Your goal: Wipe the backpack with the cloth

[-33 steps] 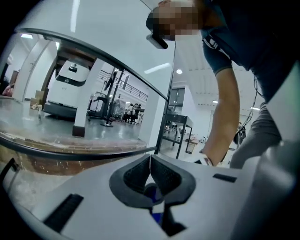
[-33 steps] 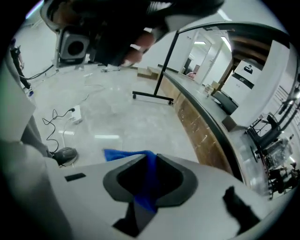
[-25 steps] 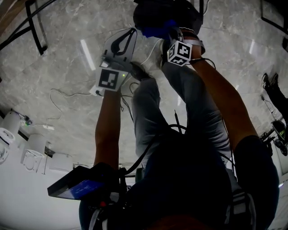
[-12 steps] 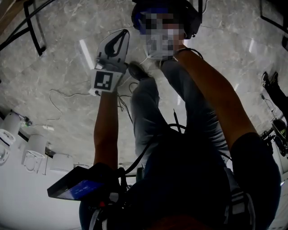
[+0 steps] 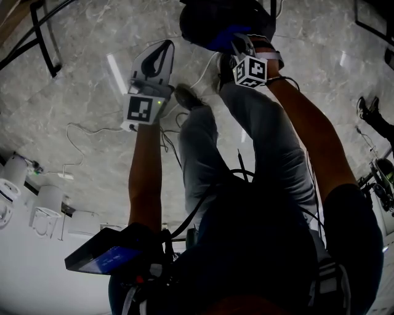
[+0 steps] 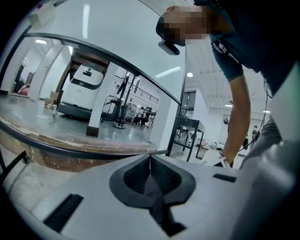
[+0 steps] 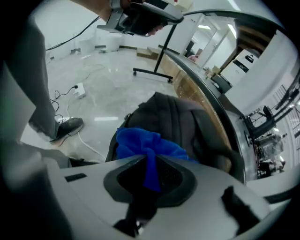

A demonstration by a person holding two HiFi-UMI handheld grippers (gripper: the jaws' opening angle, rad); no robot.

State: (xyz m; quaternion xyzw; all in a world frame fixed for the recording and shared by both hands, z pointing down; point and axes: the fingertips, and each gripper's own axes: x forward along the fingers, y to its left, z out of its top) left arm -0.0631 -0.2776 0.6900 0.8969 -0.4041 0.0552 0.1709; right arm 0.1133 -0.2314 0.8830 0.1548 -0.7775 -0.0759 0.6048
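Note:
In the head view, the dark backpack [image 5: 209, 18] sits on the floor at the top edge. My right gripper [image 5: 239, 49] points down at it, shut on the blue cloth [image 5: 223, 42]. In the right gripper view the blue cloth [image 7: 140, 140] is bunched between the jaws of the right gripper [image 7: 151, 161], which have just closed a little further on it. The cloth lies against the grey backpack [image 7: 183, 122]. My left gripper [image 5: 167, 46] hovers to the left of the bag, apart from it. In its own view the left gripper [image 6: 150, 157] is shut, with nothing held.
A shoe [image 5: 188, 97] and the person's legs stand between the grippers. Cables [image 5: 80, 129] trail over the marble floor. A black frame leg [image 5: 46, 37] is at the top left. A round wooden table edge [image 7: 201, 93] curves just behind the backpack. A power strip [image 7: 79, 89] lies on the floor.
The right gripper went up out of sight over the backpack half a second ago and is back near where it was. The left gripper shifted slightly to the left.

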